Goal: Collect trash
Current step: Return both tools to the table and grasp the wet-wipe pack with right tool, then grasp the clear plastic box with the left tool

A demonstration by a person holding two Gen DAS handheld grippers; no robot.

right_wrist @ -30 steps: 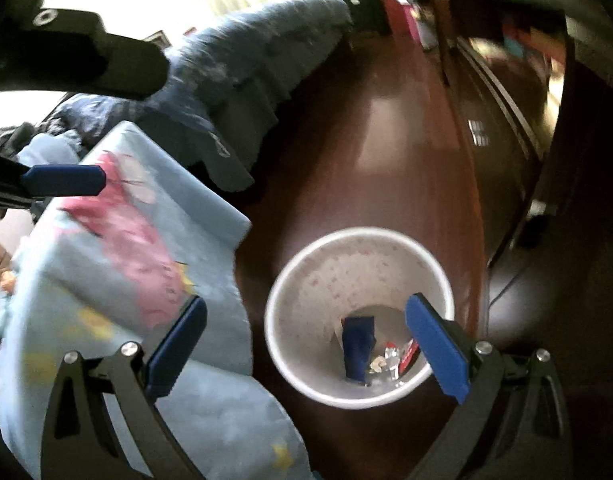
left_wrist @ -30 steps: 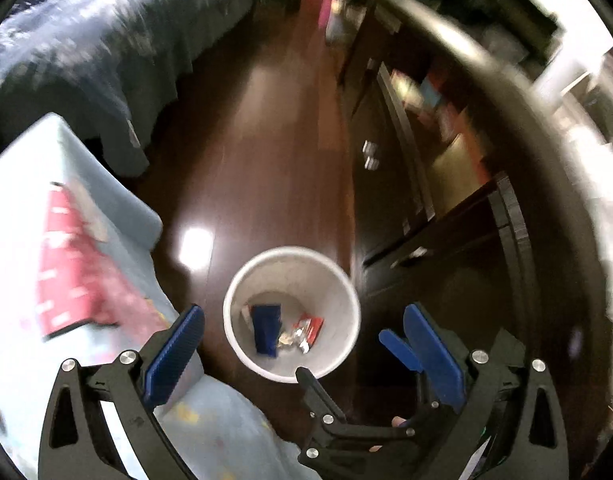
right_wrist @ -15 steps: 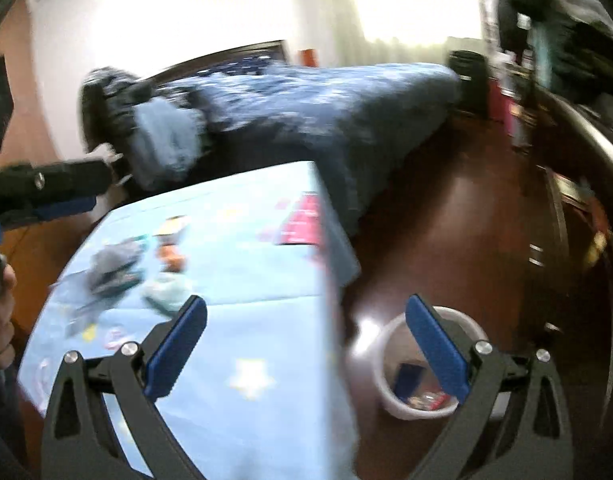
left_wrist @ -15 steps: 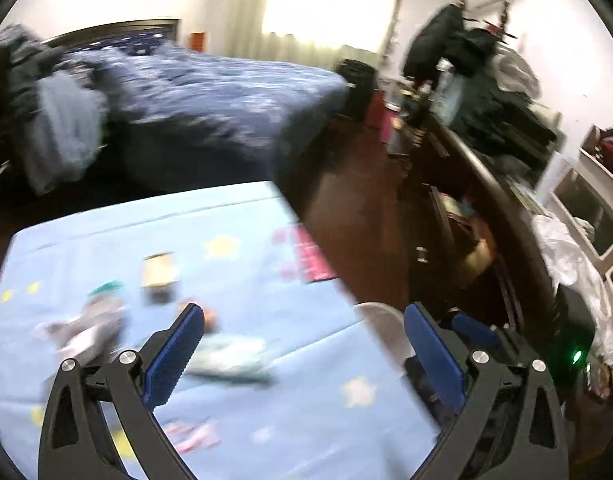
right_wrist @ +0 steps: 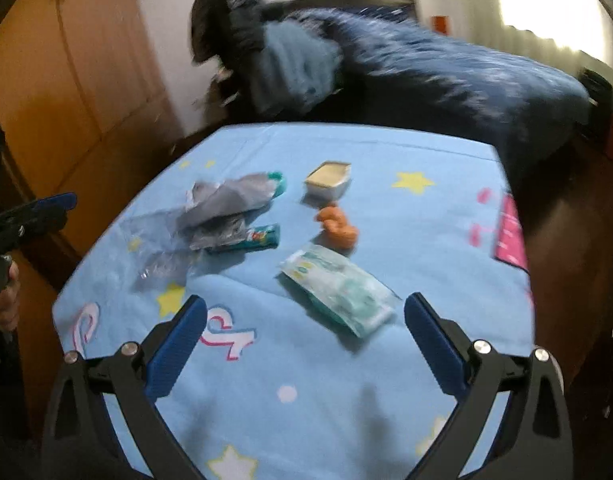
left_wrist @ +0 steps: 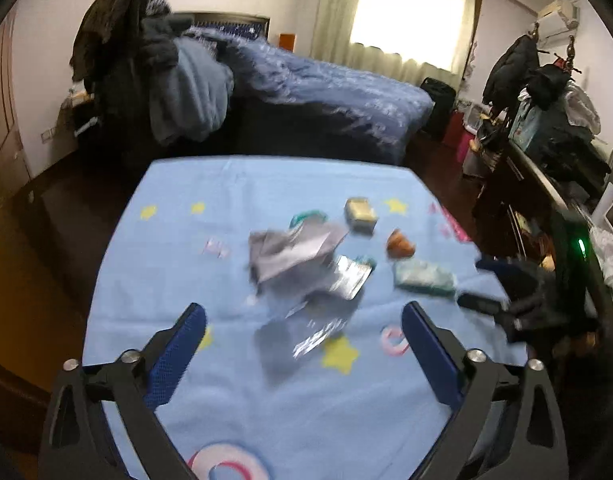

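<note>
Trash (right_wrist: 226,216) scattered on blue star-print tablecloth (right_wrist: 346,420), bed (left_wrist: 326,96) behind, left jaws closing empty, right jaws open.

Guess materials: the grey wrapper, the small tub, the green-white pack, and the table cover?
Grey wrapper: thin crinkled film, probably foil-lined plastic; it creases sharply and glints. Small tub: looks like rigid moulded plastic, matte pale walls; blur leaves it open. Green-white pack: soft glossy plastic film with sheen, a pillowy shape. Table cover: woven or fleece cloth, matte, printed with stars, draping over the edge.
</note>
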